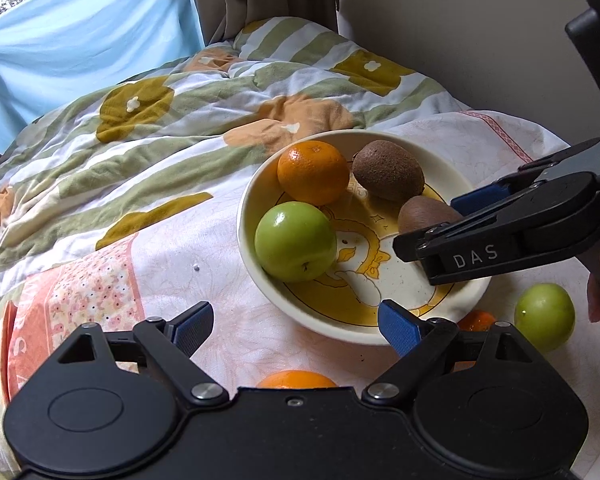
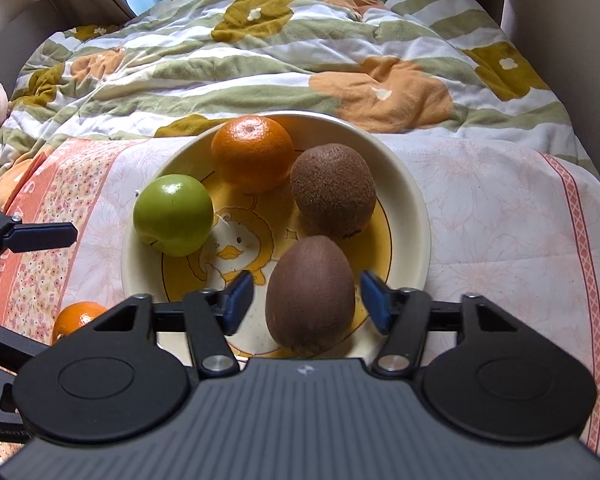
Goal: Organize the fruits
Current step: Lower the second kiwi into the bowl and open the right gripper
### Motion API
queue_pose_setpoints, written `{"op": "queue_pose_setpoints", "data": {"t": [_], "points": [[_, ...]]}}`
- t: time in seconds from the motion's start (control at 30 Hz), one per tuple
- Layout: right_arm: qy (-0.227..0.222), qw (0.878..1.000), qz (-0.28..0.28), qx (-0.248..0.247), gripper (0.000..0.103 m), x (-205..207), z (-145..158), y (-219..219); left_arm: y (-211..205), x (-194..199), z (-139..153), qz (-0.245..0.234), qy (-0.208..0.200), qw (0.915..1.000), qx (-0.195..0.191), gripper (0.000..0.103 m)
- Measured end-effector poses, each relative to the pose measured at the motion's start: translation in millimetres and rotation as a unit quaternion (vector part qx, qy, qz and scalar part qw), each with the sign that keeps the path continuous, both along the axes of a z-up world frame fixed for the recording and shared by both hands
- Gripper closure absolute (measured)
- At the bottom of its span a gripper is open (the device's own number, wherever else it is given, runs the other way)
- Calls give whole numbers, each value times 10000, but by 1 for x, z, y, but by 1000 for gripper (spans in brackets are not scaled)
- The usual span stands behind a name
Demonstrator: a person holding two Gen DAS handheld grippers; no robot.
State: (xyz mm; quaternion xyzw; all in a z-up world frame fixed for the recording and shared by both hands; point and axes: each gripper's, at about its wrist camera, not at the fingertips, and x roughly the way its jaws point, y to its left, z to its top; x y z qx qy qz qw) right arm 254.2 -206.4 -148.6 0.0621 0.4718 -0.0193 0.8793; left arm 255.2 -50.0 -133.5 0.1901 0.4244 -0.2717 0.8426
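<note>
Both fingers of the right gripper stand wide apart with a kiwi between them; a gap shows on each side, so the blue pads do not press on it and the fruit lies released on the near part of the bowl. Left gripper fingers are also spread, with nothing between them, hovering over the pink flowered cloth just in front of the bowl's rim.

Inside the bowl sit a second kiwi behind the first, an orange at the far side and a green apple at the left. Outside it, on the cloth, lie another green apple, an orange close under the left gripper, and a further orange partly hidden behind its finger. A striped quilt is bunched up beyond the bowl
</note>
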Motion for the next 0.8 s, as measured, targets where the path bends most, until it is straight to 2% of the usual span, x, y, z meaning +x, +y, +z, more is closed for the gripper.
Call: {"op": "queue_pose_setpoints", "data": {"t": [0.4,0.6,0.8], "points": [[-363,9992,-143,21,0,-9,26,-3,3,-8,15,80,-188,9998,25,11],[-430,9988,-205,87,0,-26,52,-10,7,-22,39,377,-335,9987,-70,11],[-780,9966,-170,-190,0,-61,90,-12,13,-50,73,783,-640,9947,-183,11]]}}
